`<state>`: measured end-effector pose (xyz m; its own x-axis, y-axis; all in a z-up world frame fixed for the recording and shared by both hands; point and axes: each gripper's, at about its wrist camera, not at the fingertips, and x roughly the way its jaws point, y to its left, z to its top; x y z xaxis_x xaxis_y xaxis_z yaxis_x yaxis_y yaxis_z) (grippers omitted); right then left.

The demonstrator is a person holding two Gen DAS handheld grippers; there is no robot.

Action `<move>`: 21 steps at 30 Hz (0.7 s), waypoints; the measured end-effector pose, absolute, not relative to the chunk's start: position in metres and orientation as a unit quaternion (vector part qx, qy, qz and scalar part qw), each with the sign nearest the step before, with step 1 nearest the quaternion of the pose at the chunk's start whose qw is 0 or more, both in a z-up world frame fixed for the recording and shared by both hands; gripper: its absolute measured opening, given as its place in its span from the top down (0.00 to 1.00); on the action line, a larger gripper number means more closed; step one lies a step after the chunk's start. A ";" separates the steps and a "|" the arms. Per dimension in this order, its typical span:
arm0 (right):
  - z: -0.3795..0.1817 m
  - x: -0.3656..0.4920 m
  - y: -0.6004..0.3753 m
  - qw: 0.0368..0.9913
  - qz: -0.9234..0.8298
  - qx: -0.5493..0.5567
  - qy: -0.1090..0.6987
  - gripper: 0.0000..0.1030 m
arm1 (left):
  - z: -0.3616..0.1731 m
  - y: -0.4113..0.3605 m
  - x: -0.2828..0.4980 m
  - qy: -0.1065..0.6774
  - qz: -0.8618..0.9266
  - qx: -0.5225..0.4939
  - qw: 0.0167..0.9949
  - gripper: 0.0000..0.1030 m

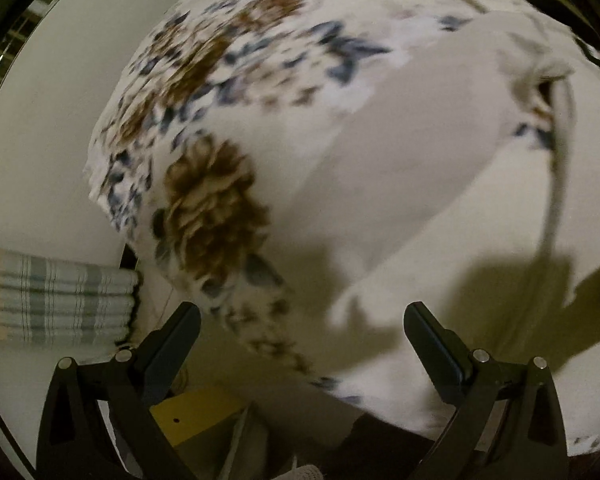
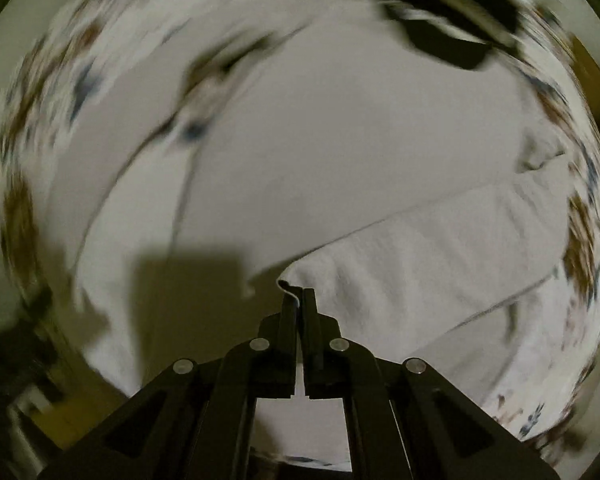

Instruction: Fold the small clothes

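Left wrist view. One left claw [image 1: 302, 320], its two black fingers [image 1: 432, 336] spread wide apart with nothing between them. One floral garment [image 1: 340, 152], white with brown flowers and blue-grey leaves, fills most of the frame ahead of the claw; part of it lies turned over to show a plain pale inner face, and one thin strap [image 1: 558, 184] hangs along its right side. The cloth is blurred, so finer folds cannot be read. Seen only here: one folded plaid cloth [image 1: 56, 300], green and cream checks, lying at the left just beside the garment's edge; one yellow tag-like piece [image 1: 196, 412] low in the frame between the fingers. Surface: a pale bench [image 1: 40, 160] under both cloths. At the far upper left, a dim strip of room [image 1: 4, 52] with slatted lines, too small to identify.

Right wrist view. One right claw [image 2: 298, 296], fingers [image 2: 288, 308] pressed nearly together, pinching one edge of the floral garment [image 2: 340, 152], which curls over the fingertips. Seen only here: a white textured layer [image 2: 440, 248] of the same garment running right from the pinch, and the claw's square shadow [image 2: 188, 280] on the cloth. The printed border rings the frame, heavily blurred. One dark shape [image 2: 448, 44] at upper right cannot be identified.
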<state>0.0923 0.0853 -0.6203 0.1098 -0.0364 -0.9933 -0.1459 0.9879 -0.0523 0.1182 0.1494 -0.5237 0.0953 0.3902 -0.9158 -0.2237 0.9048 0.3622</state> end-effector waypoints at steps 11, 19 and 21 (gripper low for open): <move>-0.652 0.044 0.141 0.701 0.085 -0.157 0.690 0.99 | -0.526 0.194 0.113 0.642 0.241 0.028 0.728 0.00; -0.650 0.027 0.082 0.662 0.074 0.032 0.745 0.64 | -0.521 0.210 0.123 0.638 0.229 -0.008 0.735 0.00; -0.639 0.024 0.053 0.670 0.049 0.089 0.735 0.46 | -0.522 0.219 0.125 0.640 0.221 -0.032 0.735 0.00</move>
